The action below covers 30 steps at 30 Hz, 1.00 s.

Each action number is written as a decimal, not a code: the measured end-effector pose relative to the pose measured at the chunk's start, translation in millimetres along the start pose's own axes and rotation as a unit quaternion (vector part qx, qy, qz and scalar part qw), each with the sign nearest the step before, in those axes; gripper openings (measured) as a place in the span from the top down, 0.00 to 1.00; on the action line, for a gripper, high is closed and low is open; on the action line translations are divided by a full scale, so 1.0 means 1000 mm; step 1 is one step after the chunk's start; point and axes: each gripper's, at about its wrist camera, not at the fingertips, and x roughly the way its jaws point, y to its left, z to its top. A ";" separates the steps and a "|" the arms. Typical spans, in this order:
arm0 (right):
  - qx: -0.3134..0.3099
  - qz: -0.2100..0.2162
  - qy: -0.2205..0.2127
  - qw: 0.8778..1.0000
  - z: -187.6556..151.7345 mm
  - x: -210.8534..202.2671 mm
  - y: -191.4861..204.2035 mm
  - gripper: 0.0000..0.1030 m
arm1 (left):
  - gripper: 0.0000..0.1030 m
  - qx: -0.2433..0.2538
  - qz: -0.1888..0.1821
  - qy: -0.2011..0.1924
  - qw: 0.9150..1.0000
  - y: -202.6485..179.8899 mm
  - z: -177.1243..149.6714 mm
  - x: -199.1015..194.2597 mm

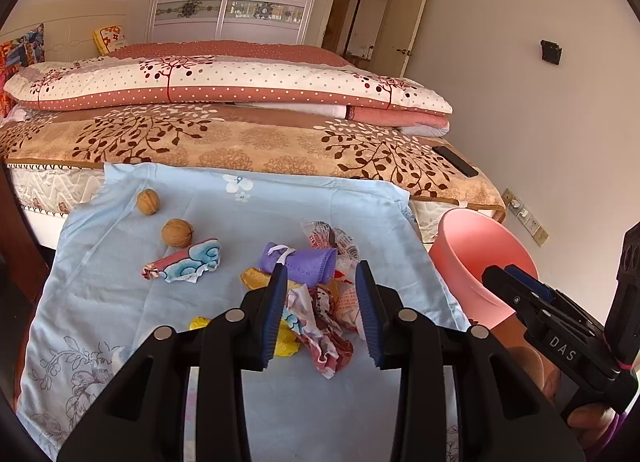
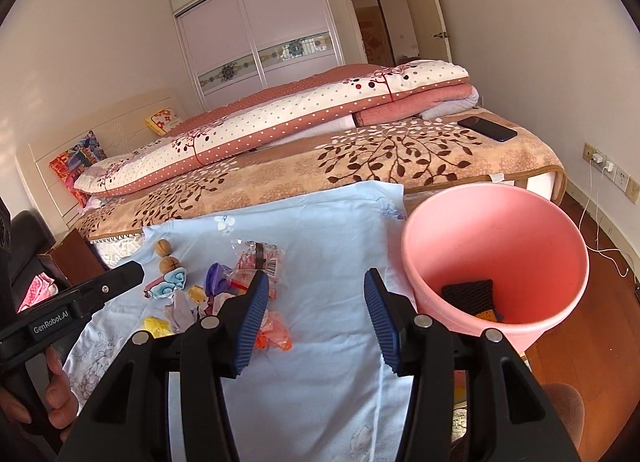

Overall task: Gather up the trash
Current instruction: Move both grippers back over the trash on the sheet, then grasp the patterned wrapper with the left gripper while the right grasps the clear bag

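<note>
Nuts point(image 1: 177, 233) far left on the cloth point(image 1: 120, 302), apart from the wrappers point(image 1: 320, 302) piled mid-cloth, prob. to sort food from trash. L gripper point(image 1: 322, 310) over the pile, jaws half apart, nothing held. R gripper point(image 2: 316, 320) likewise empty, w/ bin point(image 2: 496, 254) just right, mouth tipped toward the cloth for easy drops.
</note>
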 end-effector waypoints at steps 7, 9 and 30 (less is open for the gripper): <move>-0.014 0.031 0.020 0.999 -0.005 0.009 0.013 0.49 | 0.66 0.026 0.001 0.020 0.999 -0.005 -0.011 0.000; -0.021 0.036 0.023 0.999 -0.006 0.011 0.017 0.48 | 0.66 0.031 0.019 0.025 0.999 -0.007 -0.012 0.002; -0.041 0.067 0.072 0.994 -0.016 0.036 0.028 0.46 | 0.88 -0.024 -0.008 0.117 0.993 0.020 -0.015 0.058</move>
